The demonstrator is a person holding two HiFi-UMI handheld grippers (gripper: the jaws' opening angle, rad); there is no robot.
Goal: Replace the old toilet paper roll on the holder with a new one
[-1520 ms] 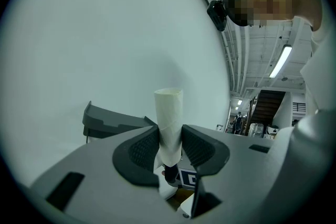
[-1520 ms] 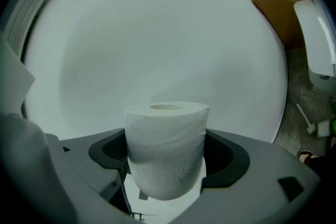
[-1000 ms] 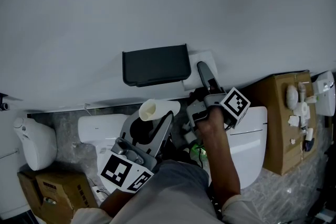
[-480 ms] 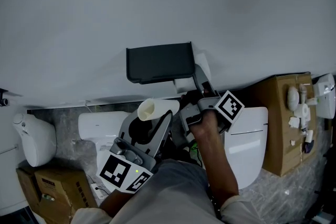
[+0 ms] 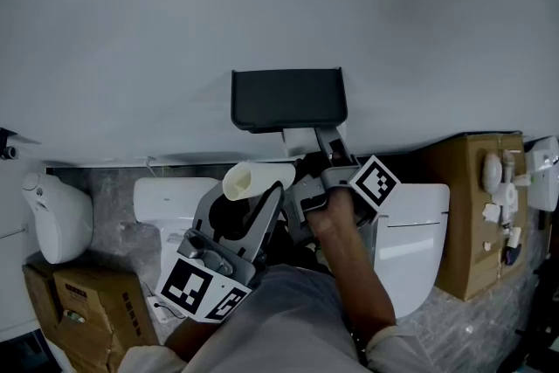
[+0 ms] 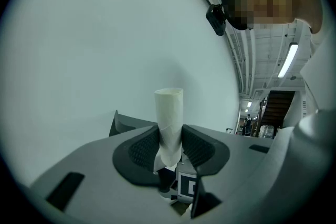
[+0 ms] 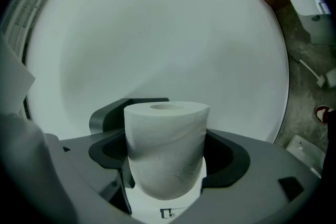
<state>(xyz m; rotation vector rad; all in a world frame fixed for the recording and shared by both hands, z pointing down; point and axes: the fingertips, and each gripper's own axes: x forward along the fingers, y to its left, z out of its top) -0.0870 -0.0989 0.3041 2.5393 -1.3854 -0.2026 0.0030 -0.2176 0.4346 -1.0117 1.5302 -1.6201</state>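
A black paper holder (image 5: 288,99) is fixed to the white wall. Just below its right part, my right gripper (image 5: 316,142) is shut on a full white toilet paper roll (image 5: 300,138). In the right gripper view the roll (image 7: 165,147) stands upright between the pads, with the holder (image 7: 113,115) behind it on the left. Lower left, my left gripper (image 5: 253,195) is shut on an empty cardboard tube (image 5: 251,179). The tube (image 6: 169,123) stands upright between the left gripper's pads (image 6: 144,147), and the holder's edge (image 6: 126,126) shows behind them.
A white toilet (image 5: 419,223) and a white tank (image 5: 166,198) sit below the holder. A cardboard box (image 5: 467,205) with small items on it stands at the right, and another box (image 5: 79,310) at the lower left beside a white fixture (image 5: 57,227).
The right gripper has carried the full roll from the holder's right side to just beneath it. The left gripper with the tube has stayed put.
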